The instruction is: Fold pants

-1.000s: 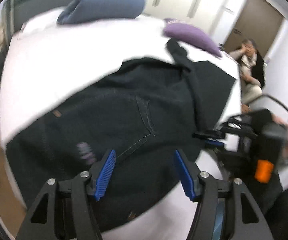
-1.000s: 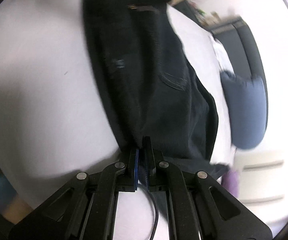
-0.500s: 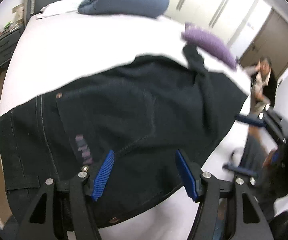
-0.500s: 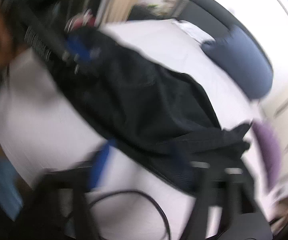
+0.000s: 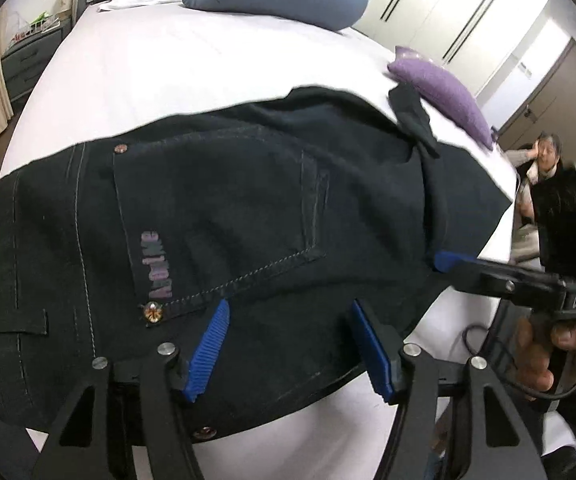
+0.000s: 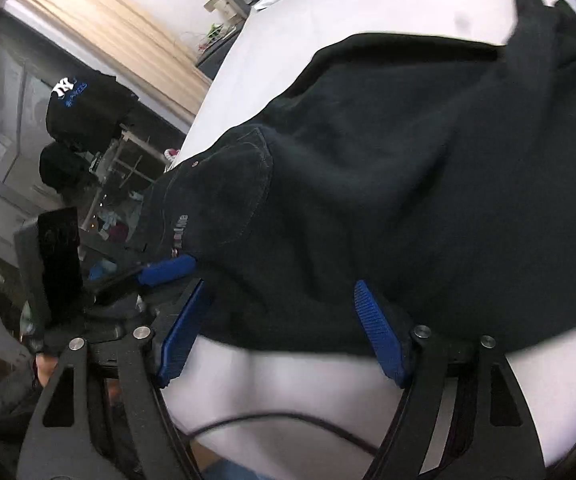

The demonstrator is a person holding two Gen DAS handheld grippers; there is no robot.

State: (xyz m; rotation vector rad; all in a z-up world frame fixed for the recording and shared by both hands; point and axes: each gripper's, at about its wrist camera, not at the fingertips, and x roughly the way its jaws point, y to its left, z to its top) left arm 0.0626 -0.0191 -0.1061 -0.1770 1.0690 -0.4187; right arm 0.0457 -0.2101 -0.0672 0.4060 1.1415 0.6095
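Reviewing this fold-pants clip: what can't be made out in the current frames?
- Pants waistband end: left wrist view, cut off at the left edge and hidden behind the left gripper.
- Pants' near edge: right wrist view, blurred and partly behind the right gripper.
- How many layers are folded: neither view shows it.
- Pocket lettering: too blurred to read.

The black pants (image 5: pixel 248 216) lie spread across the white bed (image 5: pixel 192 64), back pocket facing up. The left claw (image 5: pixel 288 344) hovers over their near edge, blue pads wide apart. The right claw (image 5: pixel 448 262) reaches in at the right, touching the fabric.
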